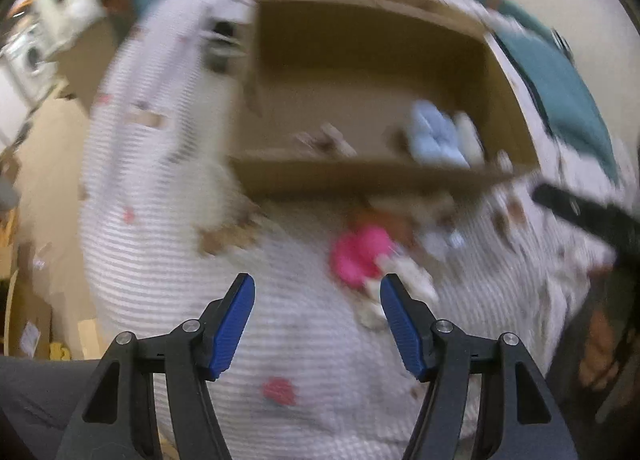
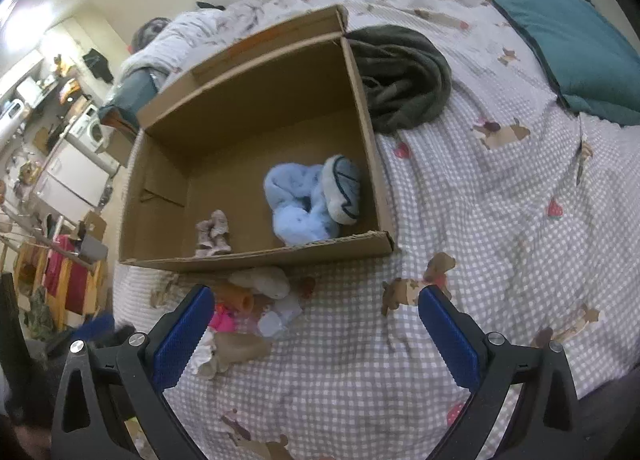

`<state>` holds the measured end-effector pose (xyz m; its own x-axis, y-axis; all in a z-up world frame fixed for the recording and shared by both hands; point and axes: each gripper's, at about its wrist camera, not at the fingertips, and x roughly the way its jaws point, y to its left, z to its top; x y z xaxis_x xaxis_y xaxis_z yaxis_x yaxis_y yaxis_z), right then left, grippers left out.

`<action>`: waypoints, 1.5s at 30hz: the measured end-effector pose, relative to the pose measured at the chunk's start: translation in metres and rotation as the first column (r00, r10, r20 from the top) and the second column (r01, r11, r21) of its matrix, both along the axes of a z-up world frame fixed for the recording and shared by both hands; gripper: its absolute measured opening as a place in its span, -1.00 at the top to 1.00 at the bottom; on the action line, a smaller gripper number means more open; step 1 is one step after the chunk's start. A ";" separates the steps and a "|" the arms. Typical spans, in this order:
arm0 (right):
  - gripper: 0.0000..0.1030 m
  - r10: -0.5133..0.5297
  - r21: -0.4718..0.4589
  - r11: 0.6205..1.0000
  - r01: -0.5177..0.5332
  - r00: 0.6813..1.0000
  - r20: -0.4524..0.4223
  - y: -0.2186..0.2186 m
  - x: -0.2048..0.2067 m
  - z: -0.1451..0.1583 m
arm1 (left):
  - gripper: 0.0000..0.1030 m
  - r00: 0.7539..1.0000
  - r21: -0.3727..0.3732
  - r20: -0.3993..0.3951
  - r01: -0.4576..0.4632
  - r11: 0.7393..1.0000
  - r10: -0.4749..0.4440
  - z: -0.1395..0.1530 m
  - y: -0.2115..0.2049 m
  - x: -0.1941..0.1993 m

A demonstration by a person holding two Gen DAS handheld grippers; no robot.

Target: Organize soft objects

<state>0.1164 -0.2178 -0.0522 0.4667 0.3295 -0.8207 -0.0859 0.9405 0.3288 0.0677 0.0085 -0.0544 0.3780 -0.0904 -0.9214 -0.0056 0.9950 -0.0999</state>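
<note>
An open cardboard box lies on the bed; it also shows, blurred, in the left wrist view. Inside it lie a light blue plush toy and a small pale pink item. In front of the box is a pile of small soft items, among them a bright pink one and pale ones. My left gripper is open and empty, just short of the pile. My right gripper is open and empty, with the pile beside its left finger.
The bed carries a grey-and-white checked cover with dog prints. A dark green blanket lies bunched behind the box's right wall. Teal pillows sit at the far right. Room clutter and white appliances are to the left, beyond the bed's edge.
</note>
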 end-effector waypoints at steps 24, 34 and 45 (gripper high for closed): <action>-1.00 0.025 -0.009 1.000 -0.027 0.994 -0.102 0.008 0.012 -0.022 | 0.77 0.976 -0.008 -0.167 0.142 0.990 -0.141 -0.044 -0.046 0.008; -1.00 0.080 0.045 0.996 -0.074 0.985 -0.152 0.017 0.013 -0.031 | 0.79 0.999 -0.014 -0.009 -0.047 0.999 0.047 0.003 0.003 -0.016; -0.43 0.317 0.196 0.942 -0.271 0.911 -0.264 0.073 0.006 -0.061 | 0.79 0.981 0.018 0.034 -0.191 0.981 0.190 0.013 0.036 0.009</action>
